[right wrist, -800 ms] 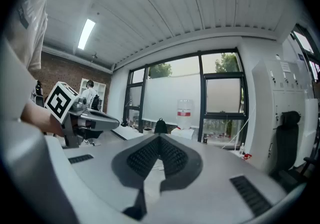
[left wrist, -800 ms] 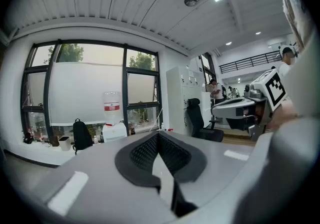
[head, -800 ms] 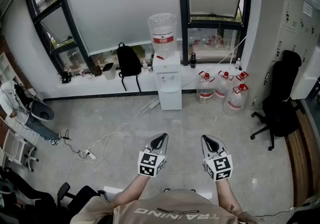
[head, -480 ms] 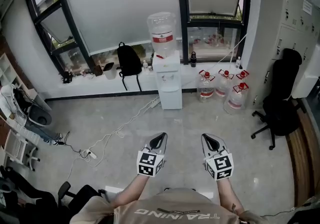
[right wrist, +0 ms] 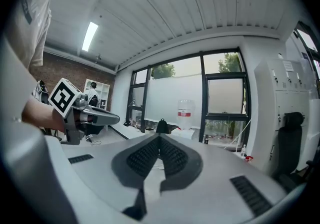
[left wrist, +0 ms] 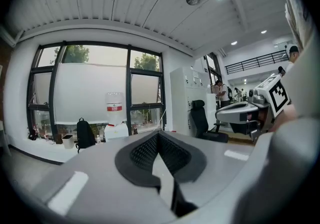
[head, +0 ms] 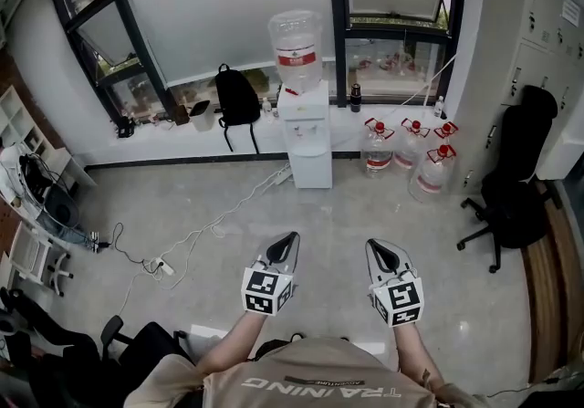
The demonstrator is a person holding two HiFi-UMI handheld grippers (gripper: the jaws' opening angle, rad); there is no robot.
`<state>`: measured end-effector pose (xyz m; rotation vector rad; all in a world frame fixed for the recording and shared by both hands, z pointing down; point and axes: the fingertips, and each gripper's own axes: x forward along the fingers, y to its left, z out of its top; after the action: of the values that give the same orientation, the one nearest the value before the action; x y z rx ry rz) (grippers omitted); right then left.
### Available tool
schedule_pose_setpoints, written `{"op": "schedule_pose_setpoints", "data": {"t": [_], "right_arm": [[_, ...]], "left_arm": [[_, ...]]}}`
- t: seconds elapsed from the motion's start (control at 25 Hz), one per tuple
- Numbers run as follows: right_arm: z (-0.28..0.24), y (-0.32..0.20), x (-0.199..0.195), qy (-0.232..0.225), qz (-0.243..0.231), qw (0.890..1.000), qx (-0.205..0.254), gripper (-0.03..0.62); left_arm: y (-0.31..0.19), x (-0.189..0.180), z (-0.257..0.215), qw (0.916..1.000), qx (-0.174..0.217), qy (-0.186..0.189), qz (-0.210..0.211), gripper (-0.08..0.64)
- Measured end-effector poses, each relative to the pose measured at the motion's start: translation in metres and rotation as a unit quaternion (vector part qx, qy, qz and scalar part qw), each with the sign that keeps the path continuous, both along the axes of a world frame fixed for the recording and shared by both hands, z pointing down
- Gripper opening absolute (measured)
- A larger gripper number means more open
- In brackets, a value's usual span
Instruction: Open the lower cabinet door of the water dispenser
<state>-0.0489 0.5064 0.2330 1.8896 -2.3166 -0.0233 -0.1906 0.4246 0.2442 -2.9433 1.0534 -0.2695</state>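
The white water dispenser [head: 308, 137] stands against the window wall, far across the floor, with a clear bottle [head: 297, 48] on top. Its lower cabinet door [head: 312, 172] is closed. Both grippers are held low near my body, well short of it. My left gripper [head: 285, 245] is shut with nothing in it, and my right gripper [head: 380, 254] is shut and empty too. The left gripper view shows its pads meeting [left wrist: 159, 137], with the dispenser [left wrist: 116, 131] small in the distance. In the right gripper view, the dispenser [right wrist: 183, 132] lies just beyond the closed tips [right wrist: 160, 138].
A black backpack [head: 237, 100] leans on the sill left of the dispenser. Several water jugs [head: 412, 160] stand on the floor to its right. A black office chair [head: 513, 185] and white lockers [head: 538, 41] fill the right side. A power strip and cable [head: 164, 265] lie on the floor.
The head view has shifted a little, with the dispenser now slightly higher in frame. My left gripper drifted slightly left. Both grippers stay shut.
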Motion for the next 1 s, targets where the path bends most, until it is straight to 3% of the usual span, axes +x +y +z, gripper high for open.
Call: {"op": "schedule_pose_setpoints", "data": {"t": [0.16,0.32,0.4,0.56,0.68,1.0], "right_arm": [[0.017,-0.011,0.022,0.013,0.015,1.0,-0.02,0.011],[0.018,-0.025,0.024,0.034,0.011,0.999,-0.025,0.011],[0.021,-0.038,0.027,0.05,0.016,0.998,-0.026,0.011],[0.02,-0.069,0.029,-0.004,0.013,1.0,-0.026,0.011],[0.016,-0.097,0.026,-0.014,0.009,1.0,-0.024,0.011],[0.02,-0.17,0.01,-0.042,0.029,0.998,-0.031,0.011]], "left_arm": [[0.0,0.005,0.006,0.9996,-0.024,0.018,-0.005,0.008],[-0.014,-0.003,0.026,0.999,-0.041,-0.013,-0.012,0.008],[-0.028,0.001,0.027,0.9991,-0.04,-0.012,-0.007,0.008],[-0.059,0.016,0.021,0.9996,-0.025,0.009,0.007,0.008],[-0.087,0.016,0.017,0.9996,-0.02,0.021,0.007,0.008],[-0.143,0.007,0.035,0.9983,-0.025,0.001,0.053,0.008]]}}
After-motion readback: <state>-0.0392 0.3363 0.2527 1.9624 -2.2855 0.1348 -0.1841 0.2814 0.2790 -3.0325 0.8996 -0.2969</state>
